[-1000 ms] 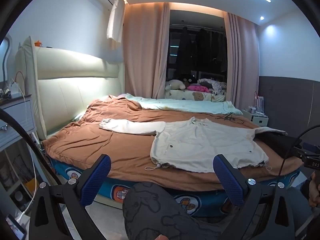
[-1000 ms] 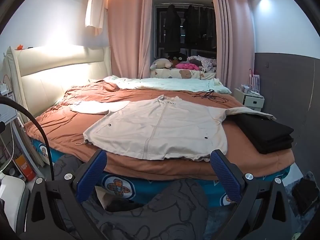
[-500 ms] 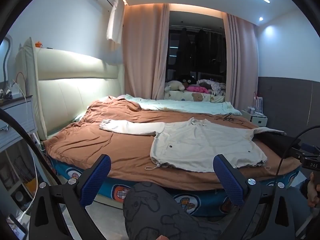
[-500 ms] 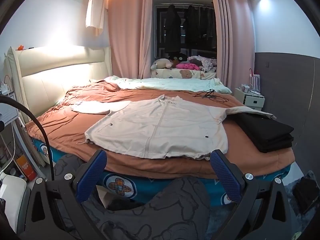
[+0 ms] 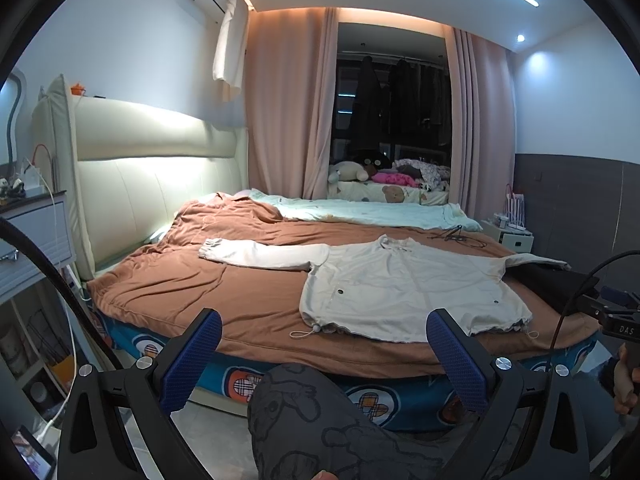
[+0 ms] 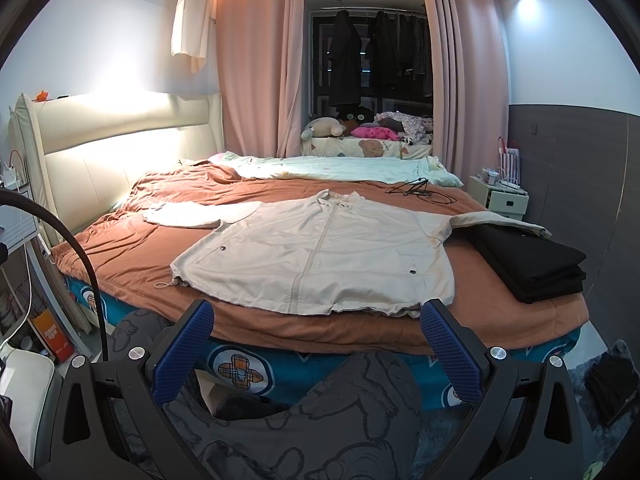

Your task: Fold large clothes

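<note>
A cream zip-up jacket lies spread flat, front up, on the brown bedspread, its hem toward me and its sleeves out to both sides. It also shows in the right wrist view. Its right sleeve lies over a folded black pile. My left gripper is open and empty, held off the bed's near edge. My right gripper is open and empty, also short of the bed, in front of the jacket's hem.
A padded headboard and nightstand stand to the left. A pale green quilt lies along the far side of the bed, with a black cable beside it. A small cabinet stands at the right wall. My patterned trouser knee is below the grippers.
Both views have shifted only slightly; the grippers stay open and the jacket has not moved.
</note>
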Available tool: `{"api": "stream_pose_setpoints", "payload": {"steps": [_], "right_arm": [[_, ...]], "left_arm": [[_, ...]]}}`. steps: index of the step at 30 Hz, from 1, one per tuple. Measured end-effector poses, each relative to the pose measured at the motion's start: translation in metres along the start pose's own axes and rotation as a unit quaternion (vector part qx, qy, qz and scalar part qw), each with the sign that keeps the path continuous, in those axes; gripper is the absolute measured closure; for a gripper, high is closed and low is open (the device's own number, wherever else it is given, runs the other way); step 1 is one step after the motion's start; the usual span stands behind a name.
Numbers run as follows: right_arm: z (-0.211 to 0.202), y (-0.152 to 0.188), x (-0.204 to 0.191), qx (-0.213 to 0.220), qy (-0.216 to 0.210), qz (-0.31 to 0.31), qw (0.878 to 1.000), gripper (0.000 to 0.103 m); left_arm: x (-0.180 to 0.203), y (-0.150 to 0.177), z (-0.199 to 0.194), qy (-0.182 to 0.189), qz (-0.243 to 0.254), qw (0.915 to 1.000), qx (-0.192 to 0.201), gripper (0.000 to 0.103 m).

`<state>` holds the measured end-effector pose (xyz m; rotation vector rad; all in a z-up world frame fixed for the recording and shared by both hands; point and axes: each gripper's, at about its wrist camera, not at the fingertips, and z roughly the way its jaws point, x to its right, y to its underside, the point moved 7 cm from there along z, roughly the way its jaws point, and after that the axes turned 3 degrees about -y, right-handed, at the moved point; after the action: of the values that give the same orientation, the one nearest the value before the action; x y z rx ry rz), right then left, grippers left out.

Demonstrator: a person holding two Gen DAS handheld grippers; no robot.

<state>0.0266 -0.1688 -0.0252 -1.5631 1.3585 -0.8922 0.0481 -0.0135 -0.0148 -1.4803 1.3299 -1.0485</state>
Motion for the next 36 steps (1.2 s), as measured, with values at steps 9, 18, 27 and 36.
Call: {"api": "stream_pose_setpoints", "payload": {"steps": [9,18,27,36], "right_arm": [[-0.0036,0.0028,-0.0011,0.000,-0.003,0.000,1.000,0.000],[-0.0042,0.0032,-0.0009,0.000,-0.003,0.001,1.000,0.000],[-0.0046,0.0035,-0.0010,0.000,-0.003,0.002,1.000,0.000],[-0.0018,0.0043,-0.0004,-0.001,-0.003,0.007,1.000,0.000]], "left_arm": [[0.0015,0.0008,-0.0055,0.001,0.002,1.0000,0.002,0.000],[0.0010,0.0020,-0.0065,0.003,0.002,1.0000,0.002,0.000],[0.0007,0.0026,-0.0073,0.004,0.001,1.0000,0.001,0.000],[0.0015,0.0033,-0.0083,0.003,0.002,1.0000,0.001,0.000]]}}
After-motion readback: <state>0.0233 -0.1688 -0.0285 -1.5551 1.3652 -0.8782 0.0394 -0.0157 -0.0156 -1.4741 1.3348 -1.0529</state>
